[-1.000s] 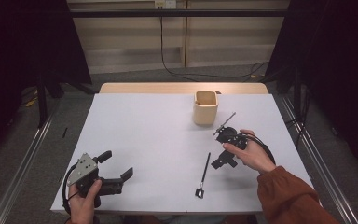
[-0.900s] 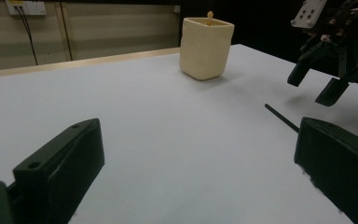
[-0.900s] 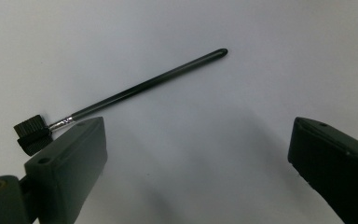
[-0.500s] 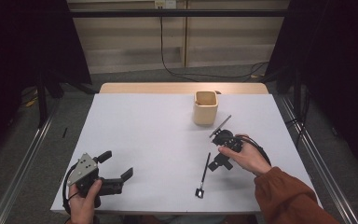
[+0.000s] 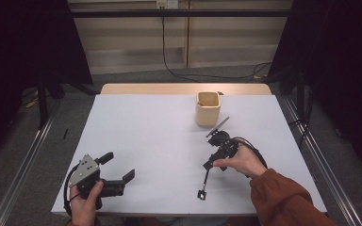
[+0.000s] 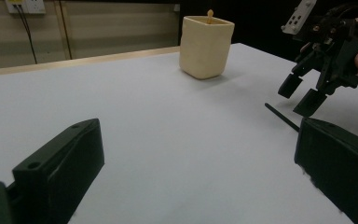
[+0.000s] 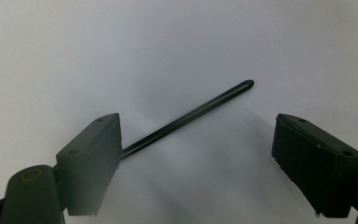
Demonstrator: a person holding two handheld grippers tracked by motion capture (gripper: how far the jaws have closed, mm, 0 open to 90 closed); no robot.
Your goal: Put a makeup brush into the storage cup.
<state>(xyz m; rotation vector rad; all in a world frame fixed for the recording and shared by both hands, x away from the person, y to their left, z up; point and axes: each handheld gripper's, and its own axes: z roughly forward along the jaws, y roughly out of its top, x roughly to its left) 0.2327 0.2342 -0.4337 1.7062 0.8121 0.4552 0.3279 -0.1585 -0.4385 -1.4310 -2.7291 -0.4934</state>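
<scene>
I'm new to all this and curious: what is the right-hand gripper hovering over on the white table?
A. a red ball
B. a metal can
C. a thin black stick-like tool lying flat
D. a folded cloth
C: the right gripper is poised over a thin black stick-like tool lying flat on the white table, its handle between the open jaws, the pads not yet pressing on it.

Lab recording booth: white table (image 5: pixel 146 141) on rails (image 5: pixel 23 160), black curtains (image 5: pixel 23 42), wall socket (image 5: pixel 167 4) and cable (image 5: pixel 169 56).
</scene>
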